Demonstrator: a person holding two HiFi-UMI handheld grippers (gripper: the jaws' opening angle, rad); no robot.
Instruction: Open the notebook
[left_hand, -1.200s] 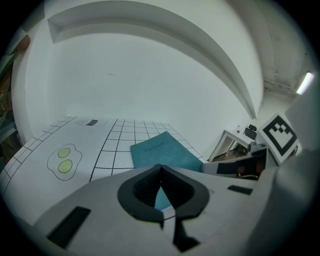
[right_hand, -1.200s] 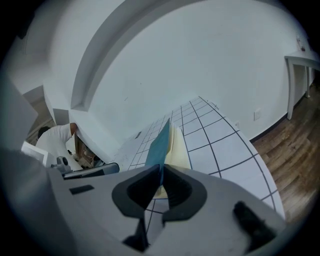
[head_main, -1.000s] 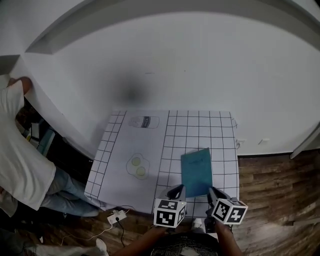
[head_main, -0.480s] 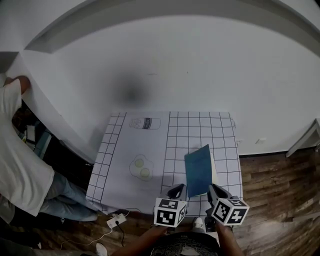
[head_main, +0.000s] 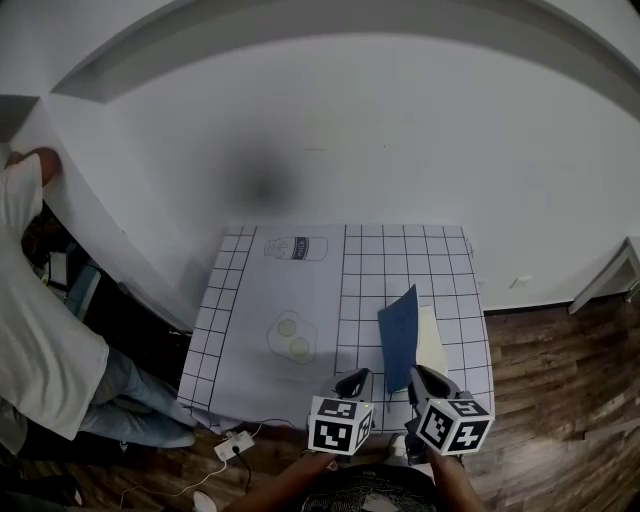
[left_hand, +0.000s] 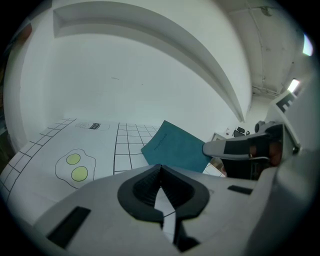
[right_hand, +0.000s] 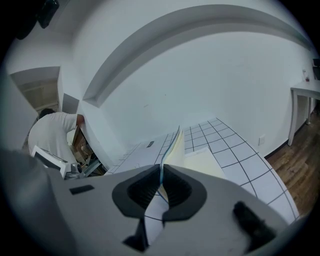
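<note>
The notebook lies at the near right of the gridded table mat (head_main: 380, 260). Its teal cover (head_main: 398, 340) stands lifted almost on edge, baring a cream page (head_main: 431, 345) beneath. My right gripper (head_main: 418, 378) is shut on the cover's near edge. In the right gripper view the thin cover (right_hand: 172, 145) runs up out of the right gripper (right_hand: 161, 182), with the cream page (right_hand: 200, 162) to its right. My left gripper (head_main: 352, 380) hovers just left of the notebook, shut and empty. The left gripper view has the left gripper (left_hand: 160, 172), the teal cover (left_hand: 180, 147) and the right gripper's fingers (left_hand: 235, 148).
A fried-egg drawing (head_main: 293, 337) and a bottle drawing (head_main: 296, 247) mark the mat's left half. A person in a white shirt (head_main: 40, 300) bends at the far left by the wall. A power strip (head_main: 232, 445) lies on the wooden floor below the table's near edge.
The teal cover has swung up from flat on the notebook to nearly upright, uncovering the cream page. My right gripper has risen with it. The left gripper has drifted slightly.
</note>
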